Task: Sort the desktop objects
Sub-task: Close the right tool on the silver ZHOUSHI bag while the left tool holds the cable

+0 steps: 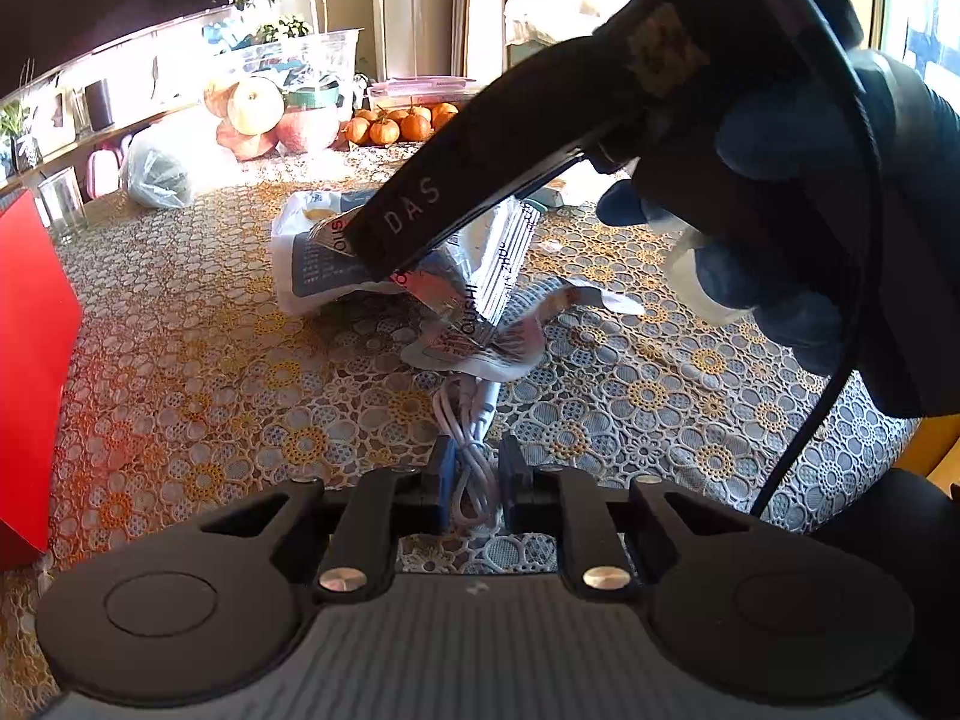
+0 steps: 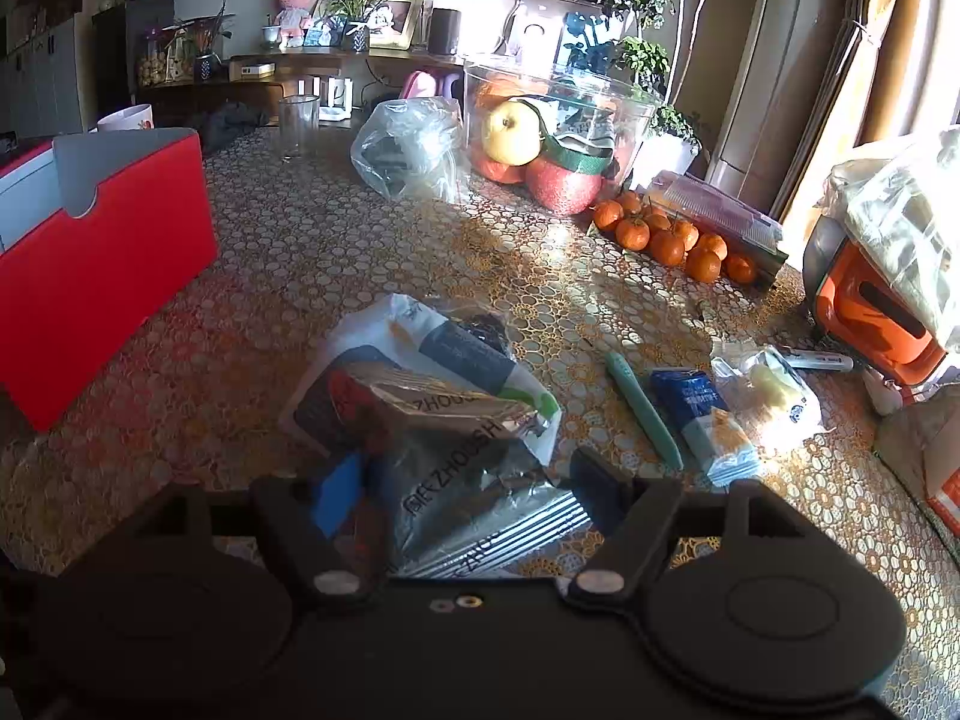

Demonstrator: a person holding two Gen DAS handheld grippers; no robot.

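My left gripper (image 1: 474, 474) is shut on a coiled white cable (image 1: 474, 462), just above the lace tablecloth. Beyond it the other gripper (image 1: 384, 240) reaches in from the right and presses into a pile of silver snack packets (image 1: 480, 294). In the right wrist view my right gripper (image 2: 468, 498) has its jaws wide apart around a silver snack packet (image 2: 456, 462), which lies on a white packet (image 2: 456, 348). I cannot tell whether the pads touch it. A green pen (image 2: 642, 408), a blue tissue pack (image 2: 702, 420) and a clear bag (image 2: 774, 396) lie to the right.
A red box (image 2: 102, 264) stands at the left and also shows in the left wrist view (image 1: 30, 360). A clear fruit tub (image 2: 552, 120), tangerines (image 2: 666, 240), a plastic bag (image 2: 408, 150) and a glass (image 2: 298, 126) stand at the back. An orange appliance (image 2: 870, 300) is at the right.
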